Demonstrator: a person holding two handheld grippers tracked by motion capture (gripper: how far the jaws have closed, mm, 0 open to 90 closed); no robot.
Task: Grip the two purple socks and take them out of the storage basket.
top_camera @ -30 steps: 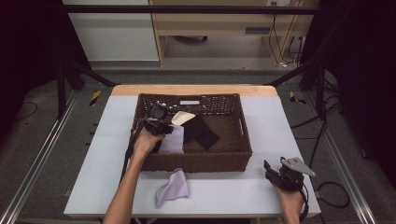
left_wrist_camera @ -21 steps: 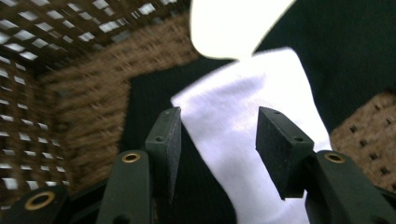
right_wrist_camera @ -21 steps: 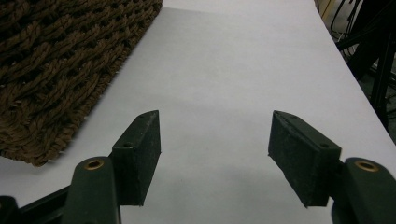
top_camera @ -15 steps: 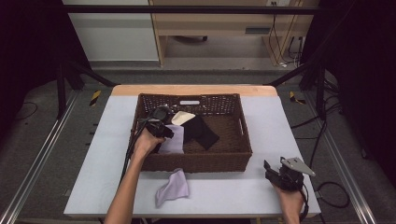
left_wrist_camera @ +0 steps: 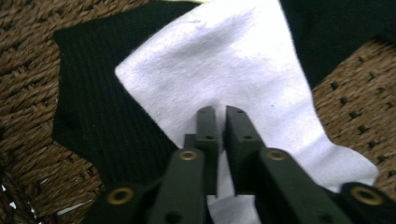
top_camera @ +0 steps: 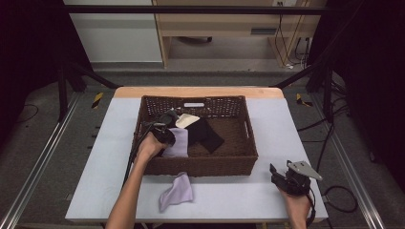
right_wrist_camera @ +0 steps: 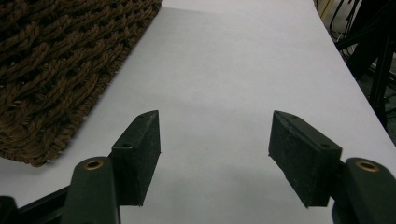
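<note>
A brown wicker basket (top_camera: 196,167) stands mid-table and holds a lavender sock (top_camera: 179,143), a black sock (top_camera: 207,136) and a cream sock (top_camera: 187,119). My left gripper (top_camera: 168,136) reaches down into the basket's left side. Its jaws have just been closing and now pinch a fold of the pale lavender sock (left_wrist_camera: 233,60), which lies on the black sock (left_wrist_camera: 93,102); my left gripper (left_wrist_camera: 220,112) is shut on it. A second lavender sock (top_camera: 176,191) lies on the table in front of the basket. My right gripper (top_camera: 277,174) rests open at the front right, nothing between its fingers.
The white table top (right_wrist_camera: 224,56) stretches ahead of my right gripper (right_wrist_camera: 215,135), with the basket's corner (right_wrist_camera: 56,60) to its left. The left gripper's cable (top_camera: 136,148) hangs over the basket's left rim. Cables and black frame legs stand beyond the table's right edge.
The left hand has settled slightly lower onto the lavender sock in the basket. The right hand and the sock on the table have not moved.
</note>
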